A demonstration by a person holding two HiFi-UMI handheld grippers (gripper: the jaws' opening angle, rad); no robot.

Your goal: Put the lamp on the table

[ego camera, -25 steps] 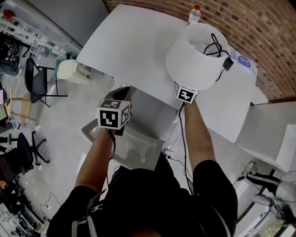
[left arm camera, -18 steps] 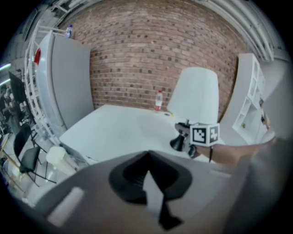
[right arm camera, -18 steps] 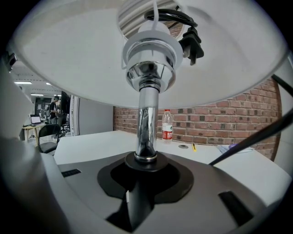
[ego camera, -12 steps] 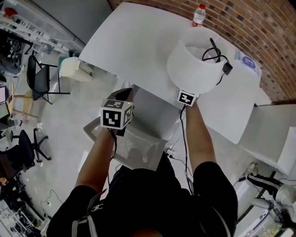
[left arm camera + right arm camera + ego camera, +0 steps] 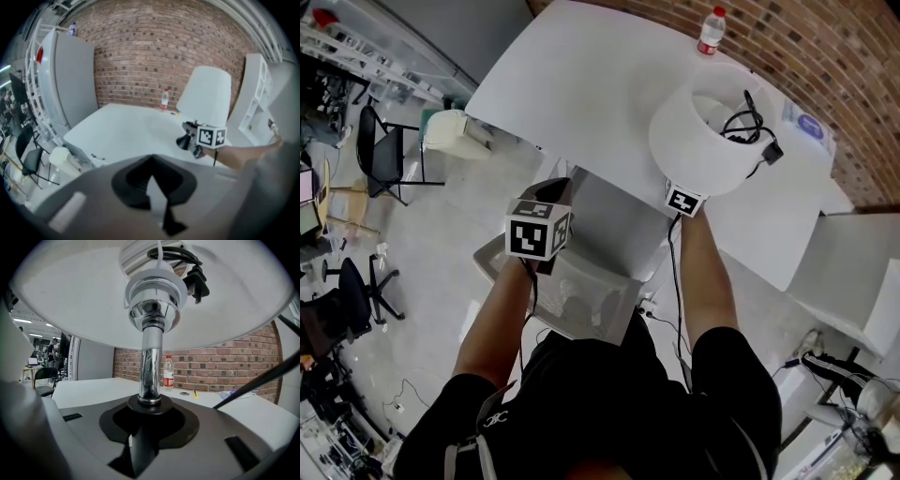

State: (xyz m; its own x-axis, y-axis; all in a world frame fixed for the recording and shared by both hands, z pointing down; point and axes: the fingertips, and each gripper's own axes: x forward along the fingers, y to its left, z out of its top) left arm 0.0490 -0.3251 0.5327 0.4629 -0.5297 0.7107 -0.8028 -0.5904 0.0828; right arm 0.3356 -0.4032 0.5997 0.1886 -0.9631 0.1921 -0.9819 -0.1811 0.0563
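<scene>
A red brick wall (image 5: pixel 862 75) stands behind the white table (image 5: pixel 581 75). The floor (image 5: pixel 422 253) is grey and smooth. A black chair (image 5: pixel 370 141) stands at the left side. A tall grey cabinet (image 5: pixel 70 79) is near the table's corner, and white shelves (image 5: pixel 255 93) are at the right.

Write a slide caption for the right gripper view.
Right gripper clamps the lamp by its stem, white table beyond.

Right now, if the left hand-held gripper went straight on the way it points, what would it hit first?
Most likely the white table, on its bare top; nothing shows in between, though depth is hard to judge.
</scene>
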